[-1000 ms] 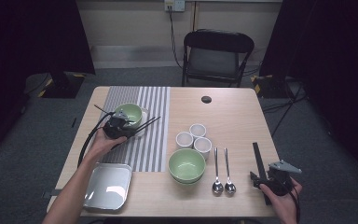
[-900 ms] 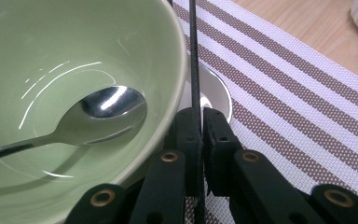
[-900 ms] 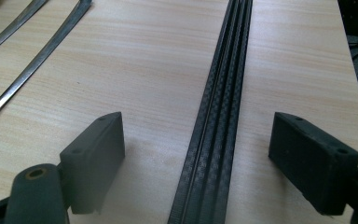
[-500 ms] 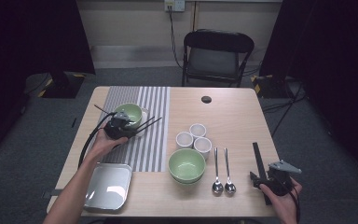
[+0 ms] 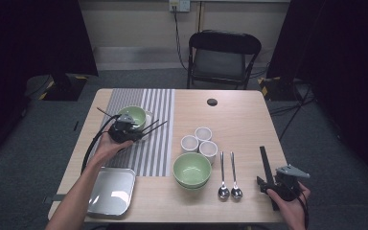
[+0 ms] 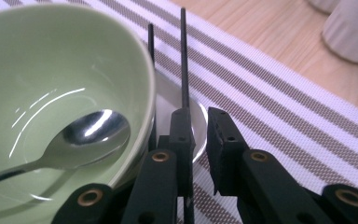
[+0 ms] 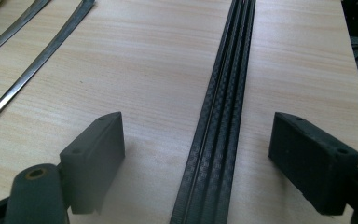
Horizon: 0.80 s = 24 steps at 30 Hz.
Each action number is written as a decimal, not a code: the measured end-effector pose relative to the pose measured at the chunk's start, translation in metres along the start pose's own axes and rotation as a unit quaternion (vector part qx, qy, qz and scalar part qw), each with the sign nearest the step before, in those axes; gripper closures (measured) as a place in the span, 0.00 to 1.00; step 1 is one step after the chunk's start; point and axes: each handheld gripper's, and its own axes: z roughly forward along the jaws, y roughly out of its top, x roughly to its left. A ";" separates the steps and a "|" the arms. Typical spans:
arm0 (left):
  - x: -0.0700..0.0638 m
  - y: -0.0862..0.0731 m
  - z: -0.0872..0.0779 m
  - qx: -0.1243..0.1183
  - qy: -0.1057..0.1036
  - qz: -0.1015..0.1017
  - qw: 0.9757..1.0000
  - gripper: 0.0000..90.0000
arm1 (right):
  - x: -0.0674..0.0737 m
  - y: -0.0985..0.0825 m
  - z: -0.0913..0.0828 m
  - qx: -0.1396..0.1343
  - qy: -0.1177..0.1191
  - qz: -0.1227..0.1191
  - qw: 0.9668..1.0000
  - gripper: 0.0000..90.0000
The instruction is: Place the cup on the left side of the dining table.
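Beside the green bowl (image 6: 51,93) on the striped mat (image 6: 279,107), left gripper (image 6: 198,135) with jaws only slightly apart, having just been opening; one black chopstick (image 6: 184,60) against the left pad, a narrow gap to the other pad; second chopstick (image 6: 151,42) close along the bowl rim; spoon (image 6: 81,135) lying inside the bowl; at the near right table edge (image 5: 249,115), right gripper (image 7: 200,158) spread wide, jaws astride black sticks (image 7: 223,93), not touching them.
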 end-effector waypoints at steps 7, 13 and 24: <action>-0.002 0.000 0.010 0.005 -0.025 -0.016 1.000 0.85 | 0.000 0.000 0.000 0.000 0.000 0.000 1.000 0.19; -0.001 -0.002 0.017 0.008 -0.010 -0.029 1.000 0.78 | 0.000 0.000 0.000 0.000 0.000 0.000 1.000 0.19; 0.002 -0.004 0.012 0.022 -0.013 -0.034 0.999 0.76 | 0.000 0.000 0.000 0.000 0.001 0.000 1.000 0.19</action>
